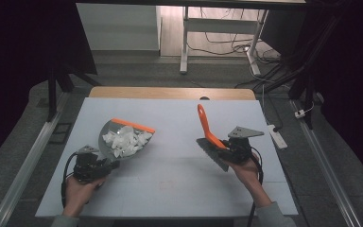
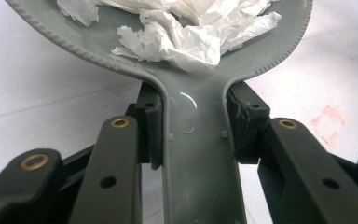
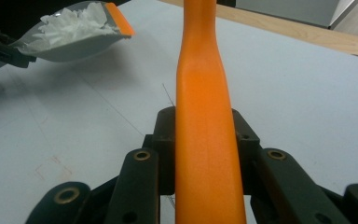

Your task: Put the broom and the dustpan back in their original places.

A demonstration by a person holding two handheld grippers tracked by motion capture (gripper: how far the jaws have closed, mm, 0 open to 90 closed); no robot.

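Note:
A grey dustpan [image 1: 105,137] with an orange front lip is held above the left part of the white table [image 1: 170,194], heaped with white paper scraps [image 1: 125,141]. My left gripper [image 1: 105,166] is shut on its handle; in the left gripper view the jaws of the left gripper [image 2: 196,126] press both sides of the grey handle [image 2: 198,177], with the scraps [image 2: 186,32] just beyond. My right gripper [image 1: 224,147] is shut on a brush, whose orange handle [image 1: 205,125] points up and away and whose grey bristle head [image 1: 212,153] hangs low. In the right gripper view the handle [image 3: 205,93] runs between the jaws of the right gripper [image 3: 205,140], and the dustpan [image 3: 70,49] shows at upper left.
A faint red mark [image 1: 163,184] lies on the table near its front. The table's far wooden edge [image 1: 170,92] borders grey floor. A white desk frame [image 1: 184,47] and cables stand beyond, and a power strip [image 1: 276,135] lies on the floor at the right.

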